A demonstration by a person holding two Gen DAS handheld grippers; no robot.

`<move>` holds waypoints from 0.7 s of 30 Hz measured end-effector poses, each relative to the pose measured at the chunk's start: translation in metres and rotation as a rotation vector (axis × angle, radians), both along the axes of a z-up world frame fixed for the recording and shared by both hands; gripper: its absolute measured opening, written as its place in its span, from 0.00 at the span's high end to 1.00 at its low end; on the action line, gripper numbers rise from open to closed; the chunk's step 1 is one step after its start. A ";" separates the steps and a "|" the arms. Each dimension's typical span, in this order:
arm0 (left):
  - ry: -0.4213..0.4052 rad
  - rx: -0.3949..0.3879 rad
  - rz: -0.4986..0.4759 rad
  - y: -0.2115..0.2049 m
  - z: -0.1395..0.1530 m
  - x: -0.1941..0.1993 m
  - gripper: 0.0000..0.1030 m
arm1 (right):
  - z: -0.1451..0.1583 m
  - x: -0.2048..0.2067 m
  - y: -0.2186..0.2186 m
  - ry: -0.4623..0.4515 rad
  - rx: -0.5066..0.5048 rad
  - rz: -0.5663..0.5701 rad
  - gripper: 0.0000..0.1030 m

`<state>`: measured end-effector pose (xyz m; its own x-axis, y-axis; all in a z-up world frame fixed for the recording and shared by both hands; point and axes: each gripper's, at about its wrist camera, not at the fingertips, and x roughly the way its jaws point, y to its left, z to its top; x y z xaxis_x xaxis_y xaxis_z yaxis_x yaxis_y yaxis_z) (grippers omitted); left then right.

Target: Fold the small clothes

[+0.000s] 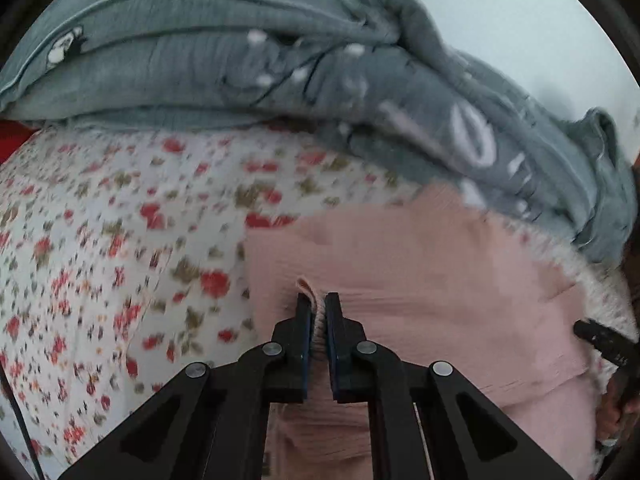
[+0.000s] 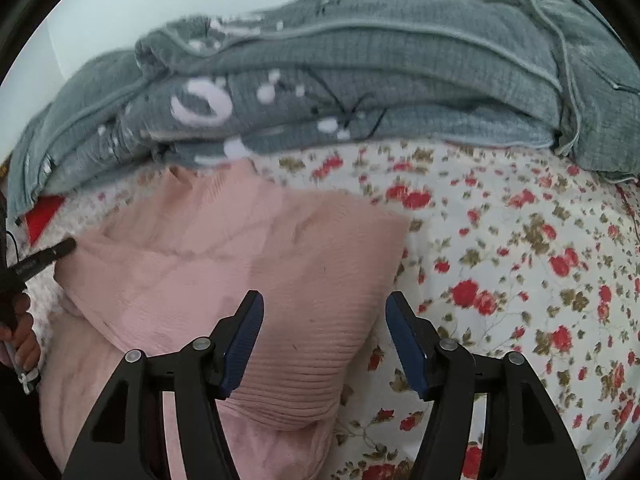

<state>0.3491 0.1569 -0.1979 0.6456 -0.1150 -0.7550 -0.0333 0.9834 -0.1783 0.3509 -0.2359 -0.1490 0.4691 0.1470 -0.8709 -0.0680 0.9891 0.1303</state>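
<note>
A small pink knit garment (image 1: 420,272) lies on a floral sheet, partly folded over itself. My left gripper (image 1: 318,300) is shut on a pinched-up ridge of its fabric, which pokes out between the pads. In the right wrist view the same pink garment (image 2: 240,248) spreads to the left, and its ribbed hem runs under my right gripper (image 2: 324,300). That gripper stands open above the hem, pads apart and pressing on nothing. The other gripper shows at each view's edge: the right gripper's finger (image 1: 600,340) and the left gripper's finger (image 2: 44,258), held by a hand (image 2: 24,340).
A bulky grey quilted blanket (image 1: 280,64) with white marks is heaped along the far side, also in the right wrist view as the grey blanket (image 2: 360,72). The floral sheet (image 1: 100,240) (image 2: 520,260) covers the surface. A red item (image 2: 44,216) peeks from under the blanket.
</note>
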 end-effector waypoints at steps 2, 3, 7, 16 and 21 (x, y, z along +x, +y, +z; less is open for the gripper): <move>0.001 0.005 0.014 0.001 0.006 0.001 0.81 | -0.006 0.002 0.001 0.019 -0.016 -0.001 0.39; 0.004 0.026 0.032 0.001 0.014 0.001 0.71 | -0.003 0.002 0.001 0.010 -0.017 0.001 0.39; -0.076 0.097 -0.003 -0.013 0.047 -0.010 0.49 | 0.022 -0.006 0.003 -0.073 -0.044 0.003 0.39; 0.025 0.165 -0.148 -0.062 -0.004 0.001 0.48 | -0.004 -0.007 0.045 -0.046 -0.153 0.106 0.39; -0.011 0.166 -0.101 -0.050 0.021 -0.024 0.47 | 0.015 -0.019 0.027 -0.045 -0.182 0.024 0.39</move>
